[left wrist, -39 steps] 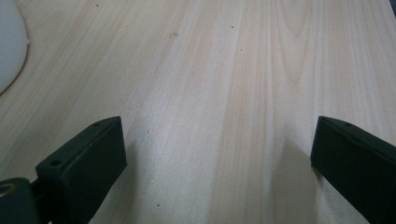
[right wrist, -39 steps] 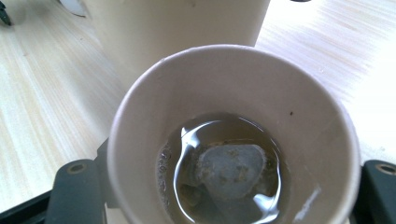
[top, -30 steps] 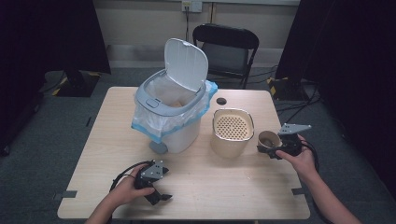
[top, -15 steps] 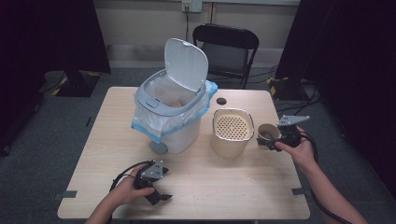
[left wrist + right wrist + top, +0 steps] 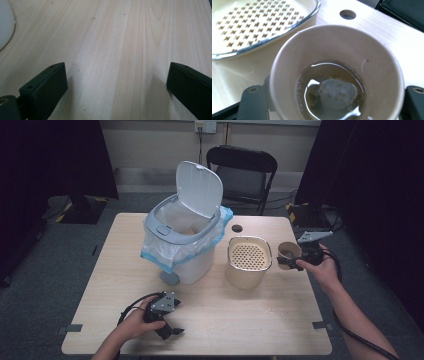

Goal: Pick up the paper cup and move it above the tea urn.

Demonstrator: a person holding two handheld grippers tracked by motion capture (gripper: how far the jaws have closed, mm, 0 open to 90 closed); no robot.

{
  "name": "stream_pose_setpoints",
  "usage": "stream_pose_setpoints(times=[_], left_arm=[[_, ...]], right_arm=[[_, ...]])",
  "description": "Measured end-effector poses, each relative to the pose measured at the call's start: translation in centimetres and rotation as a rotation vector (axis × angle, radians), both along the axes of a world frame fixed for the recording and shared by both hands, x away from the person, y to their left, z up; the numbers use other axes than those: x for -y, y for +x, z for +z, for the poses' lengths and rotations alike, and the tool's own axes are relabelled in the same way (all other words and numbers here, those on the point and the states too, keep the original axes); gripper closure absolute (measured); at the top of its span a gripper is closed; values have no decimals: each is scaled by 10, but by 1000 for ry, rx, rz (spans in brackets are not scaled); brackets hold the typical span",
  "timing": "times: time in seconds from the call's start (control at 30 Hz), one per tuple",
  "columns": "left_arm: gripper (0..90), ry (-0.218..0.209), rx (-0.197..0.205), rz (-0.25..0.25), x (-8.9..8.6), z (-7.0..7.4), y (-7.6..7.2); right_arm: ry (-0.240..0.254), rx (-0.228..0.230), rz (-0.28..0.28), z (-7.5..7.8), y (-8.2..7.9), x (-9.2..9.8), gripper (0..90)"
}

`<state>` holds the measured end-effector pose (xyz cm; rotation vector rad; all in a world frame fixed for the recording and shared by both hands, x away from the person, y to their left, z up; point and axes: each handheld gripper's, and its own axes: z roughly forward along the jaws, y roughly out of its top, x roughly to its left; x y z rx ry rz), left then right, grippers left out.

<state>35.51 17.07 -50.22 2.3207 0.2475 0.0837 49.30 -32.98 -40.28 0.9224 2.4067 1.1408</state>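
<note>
The right gripper point(image 5: 289, 262) pinches a paper cup point(image 5: 288, 252) by its sides, just right of the perforated strainer container point(image 5: 248, 261) and off the tabletop point(image 5: 240, 320). In the right gripper view the cup point(image 5: 337, 75) holds a little liquid and a soaked tea bag point(image 5: 337, 93). The step in hand looks like carrying the cup to the strainer; next it likely calls for a tilt over the holes without spilling. The left gripper point(image 5: 169, 330) rests spread and empty, in front of the strainer and off to its left.
</note>
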Motion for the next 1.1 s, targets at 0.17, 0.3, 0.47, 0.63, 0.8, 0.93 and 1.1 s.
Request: stream_pose_setpoints(times=[0.17, 0.3, 0.47, 0.63, 0.8, 0.93, 1.1], left_arm=[[8, 6, 2, -7, 1, 0, 0], [2, 16, 1, -10, 1, 0, 0], [2, 16, 1, -10, 1, 0, 0], [0, 20, 2, -8, 1, 0, 0], [0, 20, 2, -8, 1, 0, 0], [0, 18, 3, -8, 1, 0, 0], [0, 17, 3, -8, 1, 0, 0]], right_arm=[[0, 2, -9, 6, 9, -2, 265], [-1, 0, -8, 10, 17, -6, 266], [-13, 4, -4, 16, 26, -11, 266], [-18, 16, -5, 24, 36, -15, 267], [-8, 20, -17, 27, 44, -18, 267], [-5, 22, -24, 27, 50, -19, 267], [1, 20, -33, 27, 57, -21, 267]])
